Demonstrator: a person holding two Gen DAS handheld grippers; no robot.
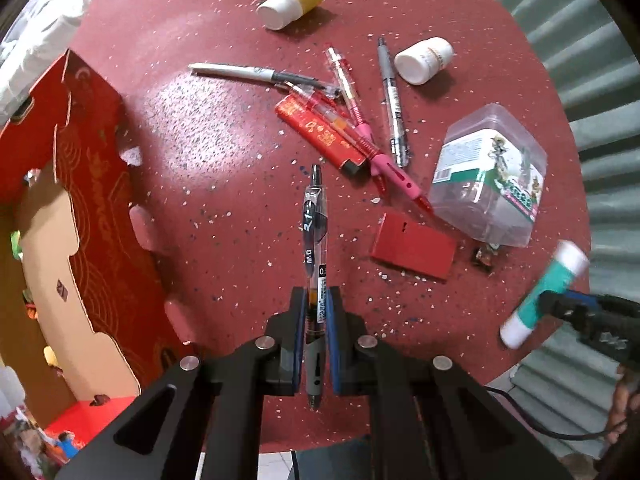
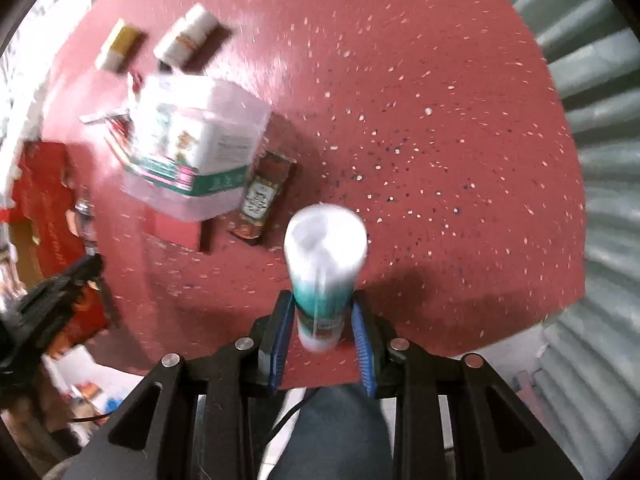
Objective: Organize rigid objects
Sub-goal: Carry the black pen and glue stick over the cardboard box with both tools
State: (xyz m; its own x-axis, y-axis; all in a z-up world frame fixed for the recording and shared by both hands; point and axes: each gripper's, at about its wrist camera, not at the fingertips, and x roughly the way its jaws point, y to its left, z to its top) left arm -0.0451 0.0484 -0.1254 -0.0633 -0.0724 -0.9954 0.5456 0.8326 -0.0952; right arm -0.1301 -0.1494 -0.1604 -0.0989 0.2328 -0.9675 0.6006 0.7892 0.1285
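Note:
My left gripper [image 1: 316,312] is shut on a clear black-ink gel pen [image 1: 315,240], held lengthwise above the red speckled table [image 1: 200,128]. My right gripper [image 2: 322,312] is shut on a teal and white tube [image 2: 324,264], lifted off the table; the same tube [image 1: 540,292] shows at the right in the left wrist view. Loose on the table lie pink and red pens [image 1: 360,132], a grey pen [image 1: 392,100], a white marker [image 1: 236,72], a red flat packet [image 1: 320,132] and a red card [image 1: 412,246].
An open red cardboard box [image 1: 80,200] stands at the left table edge. A clear plastic tub [image 1: 492,176] lies on its side, with two white bottles [image 1: 292,2] [image 1: 424,60] beyond it. A small dark sachet [image 2: 262,196] lies beside the tub. Corrugated green sheeting [image 2: 600,160] borders the right.

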